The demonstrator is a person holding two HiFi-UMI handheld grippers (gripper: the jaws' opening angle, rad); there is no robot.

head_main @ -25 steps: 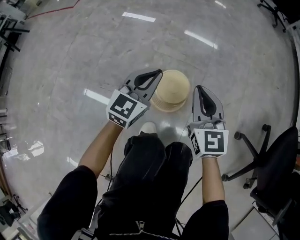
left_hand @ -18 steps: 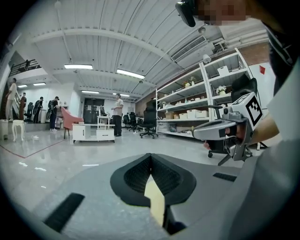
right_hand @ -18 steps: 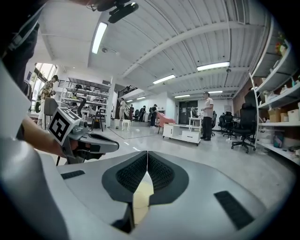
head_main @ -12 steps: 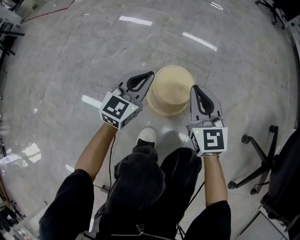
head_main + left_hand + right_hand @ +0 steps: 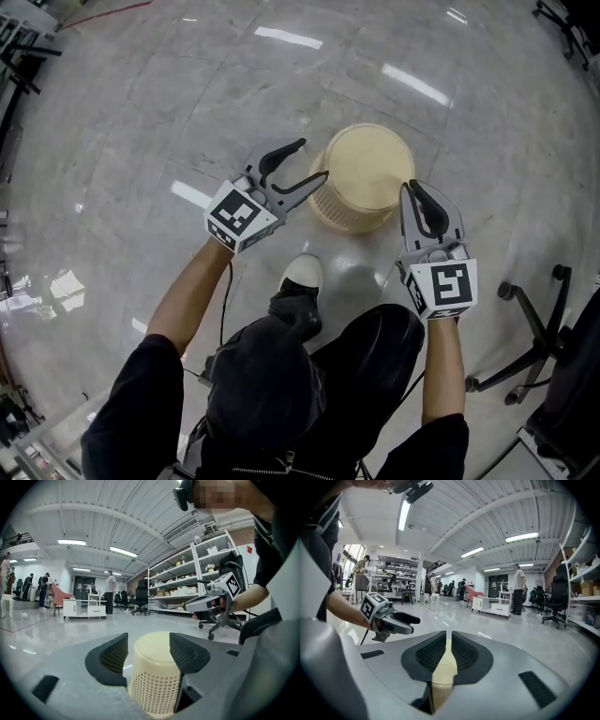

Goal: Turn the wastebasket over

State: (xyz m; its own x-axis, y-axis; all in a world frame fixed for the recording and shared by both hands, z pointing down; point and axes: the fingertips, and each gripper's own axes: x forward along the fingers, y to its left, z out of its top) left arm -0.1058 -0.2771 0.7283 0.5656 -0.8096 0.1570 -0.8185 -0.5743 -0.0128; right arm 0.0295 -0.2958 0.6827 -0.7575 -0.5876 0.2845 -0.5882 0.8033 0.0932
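The cream mesh wastebasket [image 5: 367, 178] stands bottom-up on the glossy floor, in front of the person's knees. My left gripper [image 5: 312, 159] is at its left side; its jaws have just been opening and now stand wide apart. In the left gripper view the wastebasket [image 5: 154, 681] fills the gap just ahead of the jaws, and the pads do not press on it. My right gripper [image 5: 418, 190] is at the basket's right side, shut with only a thin slit. Through that slit a strip of the wastebasket [image 5: 443, 677] shows. Each gripper sees the other: the right gripper [image 5: 206, 603] and the left gripper [image 5: 391, 618].
The person's white-toed shoe [image 5: 302, 272] is planted just short of the basket. An office chair [image 5: 534, 328] stands at the right. Metal shelving [image 5: 187, 578], a white cabinet [image 5: 84, 607] and several people stand far off across the hall.
Both grippers have come down beside the basket as the person crouched, and the basket looms larger. The left jaws went from shut to wide open. The right jaws stayed together.
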